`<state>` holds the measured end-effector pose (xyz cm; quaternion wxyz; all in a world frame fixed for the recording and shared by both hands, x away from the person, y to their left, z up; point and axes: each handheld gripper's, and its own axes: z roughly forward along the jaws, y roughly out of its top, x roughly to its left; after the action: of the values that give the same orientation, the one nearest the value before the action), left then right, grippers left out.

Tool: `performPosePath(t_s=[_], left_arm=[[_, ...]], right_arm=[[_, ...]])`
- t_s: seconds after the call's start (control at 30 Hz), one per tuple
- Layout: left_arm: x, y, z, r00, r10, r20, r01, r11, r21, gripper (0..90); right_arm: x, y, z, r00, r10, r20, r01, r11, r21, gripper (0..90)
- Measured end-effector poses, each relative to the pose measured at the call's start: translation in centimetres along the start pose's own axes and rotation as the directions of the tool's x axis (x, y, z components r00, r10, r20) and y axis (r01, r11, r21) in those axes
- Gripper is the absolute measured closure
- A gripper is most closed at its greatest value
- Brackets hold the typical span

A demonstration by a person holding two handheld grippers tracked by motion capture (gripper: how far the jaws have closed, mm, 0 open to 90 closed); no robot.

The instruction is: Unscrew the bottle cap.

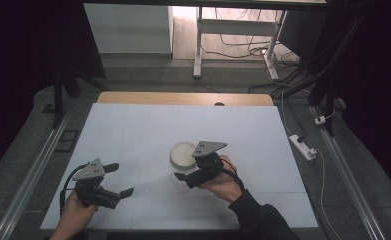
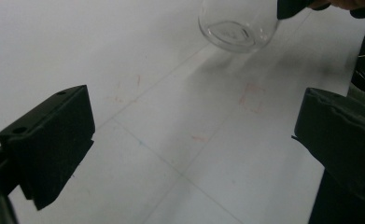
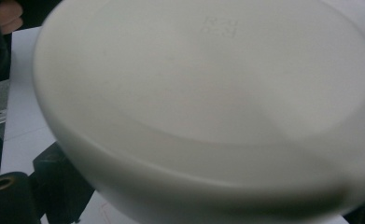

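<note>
A round, pale, shallow container [image 1: 183, 154] stands near the middle of the white table cover [image 1: 133, 130]. In the left gripper view it looks translucent [image 2: 238, 23] and sits far off at the top. My right gripper [image 1: 188, 172] is right at its near side, and one black jaw pokes out to the left below its rim. In the right gripper view the container [image 3: 203, 93] is blurred and very close, with an embossed mark on its flat face, and it hides most of both jaws. My left gripper [image 1: 120, 179] hovers at the front left, open and holding nothing [image 2: 194, 140].
The cover reaches the table's front edge, and a wooden strip [image 1: 183, 98] shows at the back. A power strip [image 1: 303, 146] and cables lie on the floor to the right. Faint reddish marks [image 2: 252, 98] stain the cover ahead of the left gripper.
</note>
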<state>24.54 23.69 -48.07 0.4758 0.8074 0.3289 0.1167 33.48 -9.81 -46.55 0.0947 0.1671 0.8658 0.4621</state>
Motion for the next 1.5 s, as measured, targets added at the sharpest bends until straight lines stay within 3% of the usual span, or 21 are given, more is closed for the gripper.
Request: performPosePath(t_s=[0.2,0.43,0.57,0.8,1.1,1.37,1.4,1.43,1.5], left_arm=[[0.4,1.9,1.3,0.9992,0.008,0.040,-0.009,0.9997,0.021,0.0],[0.4,3.9,2.7,0.9964,0.063,0.056,-0.064,0.9977,0.020,0.0],[0.7,5.0,3.6,0.9927,0.080,0.091,-0.081,0.9966,0.015,0.0],[0.6,6.7,5.2,0.9793,0.129,0.155,-0.136,0.9900,0.036,0.0],[-0.5,9.0,7.0,0.9565,0.198,0.214,-0.208,0.9776,0.028,0.0],[-0.6,10.1,8.6,0.9376,0.217,0.271,-0.231,0.9727,0.019,0.0],[-0.6,10.1,8.6,0.9376,0.217,0.271,-0.231,0.9727,0.019,0.0],[-0.7,10.4,9.0,0.9308,0.224,0.289,-0.239,0.9710,0.017,0.0],[-0.9,10.6,9.3,0.9256,0.233,0.299,-0.249,0.9682,0.019,0.0]], right_arm=[[0.1,0.0,0.0,0.9999,-0.004,-0.009,0.004,1.000,-0.001,7.0],[0.1,0.0,0.0,0.9998,-0.010,-0.015,0.010,1.000,-0.006,7.0],[0.2,0.0,0.0,0.9997,-0.014,-0.019,0.014,1.000,-0.004,7.0],[0.3,0.0,0.2,0.9995,-0.018,-0.026,0.018,1.000,-0.001,7.0],[0.3,0.0,0.2,0.9992,-0.019,-0.034,0.019,1.000,0.000,7.0],[0.5,0.0,0.4,0.9986,-0.023,-0.048,0.023,1.000,0.001,7.0],[0.5,0.0,0.4,0.9986,-0.023,-0.047,0.024,1.000,0.003,7.0],[0.5,0.0,0.4,0.9986,-0.023,-0.047,0.023,1.000,0.003,7.0],[0.5,0.0,0.5,0.9985,-0.025,-0.048,0.025,1.000,0.003,7.0]])
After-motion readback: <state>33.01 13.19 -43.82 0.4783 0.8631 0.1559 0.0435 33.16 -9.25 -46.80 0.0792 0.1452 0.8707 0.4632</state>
